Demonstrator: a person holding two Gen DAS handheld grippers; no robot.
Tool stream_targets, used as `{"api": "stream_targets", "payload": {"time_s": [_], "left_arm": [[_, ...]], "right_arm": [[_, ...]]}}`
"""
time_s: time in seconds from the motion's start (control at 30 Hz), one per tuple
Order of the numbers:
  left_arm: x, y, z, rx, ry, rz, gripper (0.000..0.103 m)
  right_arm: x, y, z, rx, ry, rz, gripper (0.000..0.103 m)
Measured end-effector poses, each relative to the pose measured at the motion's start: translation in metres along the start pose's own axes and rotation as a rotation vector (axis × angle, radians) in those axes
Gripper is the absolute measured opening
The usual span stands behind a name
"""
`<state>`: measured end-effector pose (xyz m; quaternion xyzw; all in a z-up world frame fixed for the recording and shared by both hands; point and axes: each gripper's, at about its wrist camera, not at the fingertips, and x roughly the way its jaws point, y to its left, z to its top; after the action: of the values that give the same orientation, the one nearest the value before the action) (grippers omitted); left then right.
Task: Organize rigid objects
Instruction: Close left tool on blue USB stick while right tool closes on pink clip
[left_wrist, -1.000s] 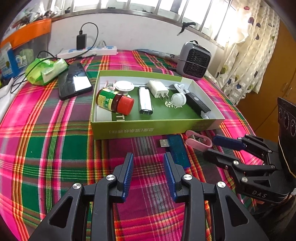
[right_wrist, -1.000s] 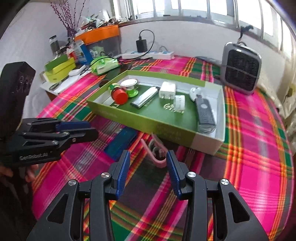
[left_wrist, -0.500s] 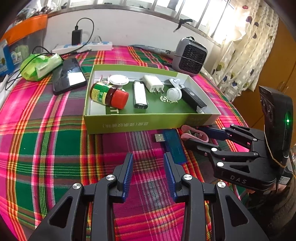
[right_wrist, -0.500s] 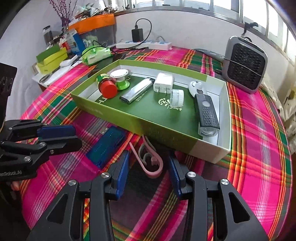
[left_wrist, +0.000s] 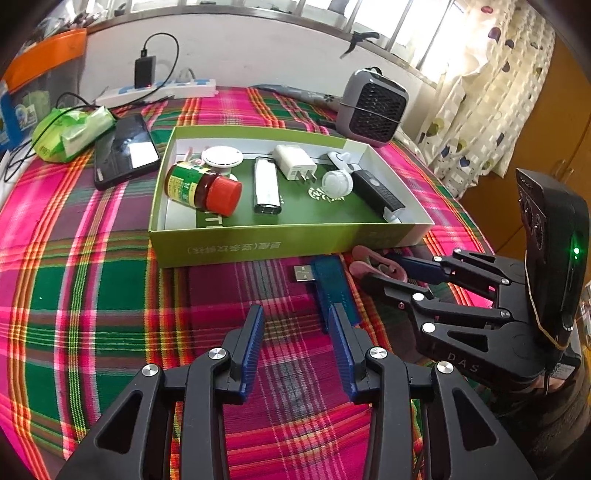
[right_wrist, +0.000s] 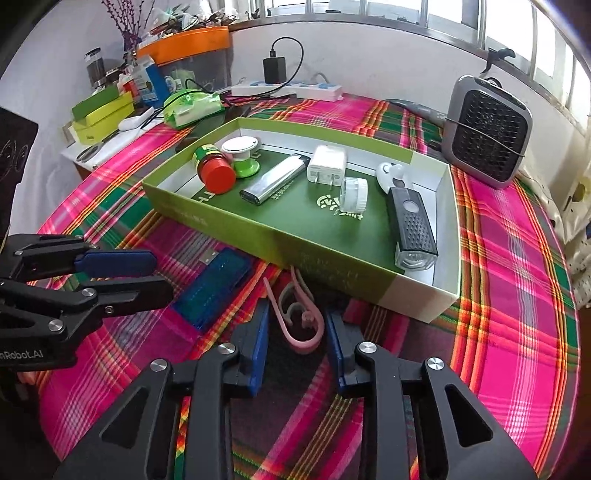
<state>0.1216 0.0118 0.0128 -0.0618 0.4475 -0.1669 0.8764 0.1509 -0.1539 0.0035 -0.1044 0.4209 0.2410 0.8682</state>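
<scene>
Nearest the lens, the right gripper (right_wrist: 295, 343) stands spread around a pink ear-hook clip (right_wrist: 295, 317) on the plaid cloth, while the left gripper (left_wrist: 295, 343) waits open and empty just short of the blue USB device (left_wrist: 332, 288) beside it. Beyond them, the green box (right_wrist: 295, 240) already holds a red-capped jar (right_wrist: 214, 170), a lighter (right_wrist: 273, 184), a white charger (right_wrist: 327, 164), and a black torch (right_wrist: 412, 225), so by appearances only the clip and the USB device remain to be put away.

green box wall (right_wrist: 280, 236) just behind pink clip (right_wrist: 295, 325), blue USB device (right_wrist: 214, 284) beside, plaid cloth (right_wrist: 480, 332) bare rightward
</scene>
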Motion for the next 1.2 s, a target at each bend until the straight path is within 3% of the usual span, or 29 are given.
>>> {"api": "stream_targets", "payload": {"time_s": [0.57, 1.2], "left_arm": [[0.012, -0.026, 0.007, 0.070, 0.020, 0.021, 0.035], [0.029, -0.041, 0.011, 0.135, 0.024, 0.126, 0.035]], "right_arm": [[-0.016, -0.003, -0.014, 0.035, -0.020, -0.008, 0.024], [-0.031, -0.013, -0.024, 0.087, -0.058, -0.030, 0.024]]}}
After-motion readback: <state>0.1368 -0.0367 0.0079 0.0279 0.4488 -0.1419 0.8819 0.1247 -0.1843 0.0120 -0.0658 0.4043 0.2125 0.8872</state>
